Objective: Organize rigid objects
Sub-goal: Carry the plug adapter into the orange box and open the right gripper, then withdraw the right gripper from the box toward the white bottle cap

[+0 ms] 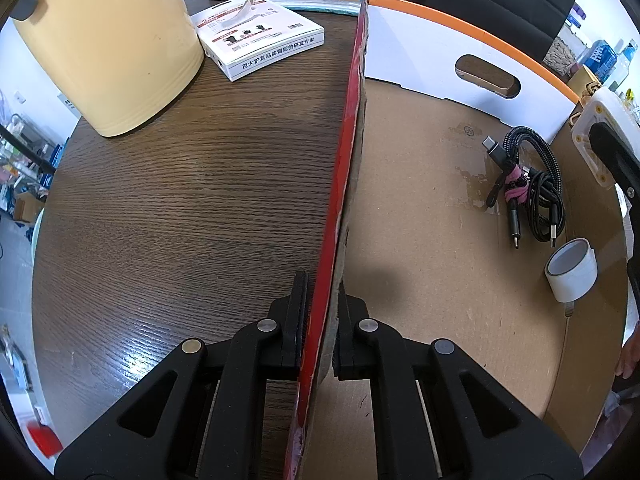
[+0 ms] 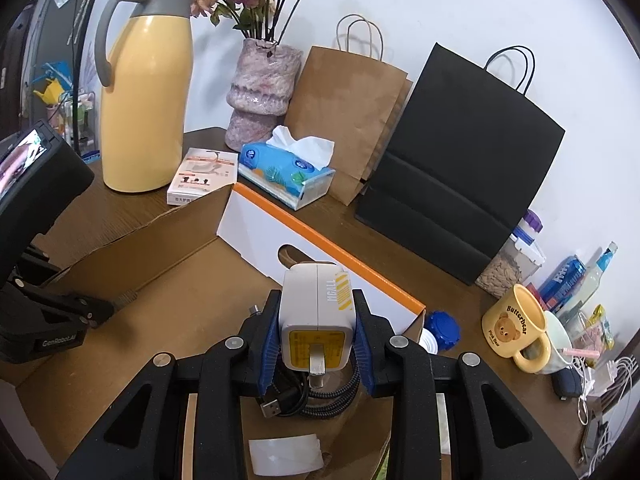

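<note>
Left claw is clamping the box wall while right claw is gripping a charger above the box.

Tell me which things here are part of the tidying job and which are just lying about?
Part of the job:
- cardboard box, wall pinched by the left tongs
- charger in the right tongs
- cables and tape roll in the box

Lying about:
- yellow jug
- tissue pack
- paper bags
- bear mug

cables: mostly behind charger | jug: top cropped
</note>
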`<move>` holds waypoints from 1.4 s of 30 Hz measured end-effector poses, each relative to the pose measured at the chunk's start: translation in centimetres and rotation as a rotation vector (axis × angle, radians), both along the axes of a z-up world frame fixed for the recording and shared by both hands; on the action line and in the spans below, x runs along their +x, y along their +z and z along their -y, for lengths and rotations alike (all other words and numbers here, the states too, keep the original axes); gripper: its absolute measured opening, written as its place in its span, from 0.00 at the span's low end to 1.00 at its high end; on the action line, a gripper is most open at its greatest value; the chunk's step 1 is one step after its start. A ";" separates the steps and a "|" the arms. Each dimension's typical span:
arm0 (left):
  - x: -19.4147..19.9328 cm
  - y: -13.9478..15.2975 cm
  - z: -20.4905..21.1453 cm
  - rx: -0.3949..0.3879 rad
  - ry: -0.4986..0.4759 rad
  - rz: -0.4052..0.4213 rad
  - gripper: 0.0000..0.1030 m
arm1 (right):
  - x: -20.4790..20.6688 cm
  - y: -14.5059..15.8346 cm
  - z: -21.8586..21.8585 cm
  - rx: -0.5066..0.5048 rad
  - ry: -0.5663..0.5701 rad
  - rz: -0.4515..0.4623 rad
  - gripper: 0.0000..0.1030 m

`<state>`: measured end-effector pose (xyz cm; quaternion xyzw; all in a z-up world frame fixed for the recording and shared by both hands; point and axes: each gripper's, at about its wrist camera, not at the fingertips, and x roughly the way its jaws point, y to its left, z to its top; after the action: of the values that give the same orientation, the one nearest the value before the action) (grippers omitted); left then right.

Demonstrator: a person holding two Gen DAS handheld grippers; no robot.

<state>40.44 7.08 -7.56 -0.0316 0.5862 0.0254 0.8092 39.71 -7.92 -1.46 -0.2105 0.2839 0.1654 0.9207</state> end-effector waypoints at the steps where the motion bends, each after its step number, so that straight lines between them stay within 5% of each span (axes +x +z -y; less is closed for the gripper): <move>1: 0.0 0.0 0.0 0.000 0.000 0.000 0.05 | 0.0 0.0 0.1 0.003 -0.005 0.000 0.35; 5: 0.0 0.0 0.0 0.002 -0.001 0.000 0.05 | 0.2 0.0 0.3 0.003 -0.027 -0.006 0.40; 7: 0.0 0.0 0.0 0.001 -0.001 -0.001 0.05 | 0.2 0.3 0.5 0.012 -0.046 0.003 0.76; 9: 0.0 0.0 0.1 0.002 -0.002 0.000 0.05 | -0.3 0.8 0.9 0.041 -0.048 0.026 0.88; 42: -0.1 0.1 0.0 -0.004 0.002 0.000 0.05 | -3.1 1.9 4.6 0.141 -0.116 0.056 0.88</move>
<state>40.35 7.09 -7.49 -0.0338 0.5863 0.0248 0.8090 36.65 -12.53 0.46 -0.1331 0.2572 0.1254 0.9489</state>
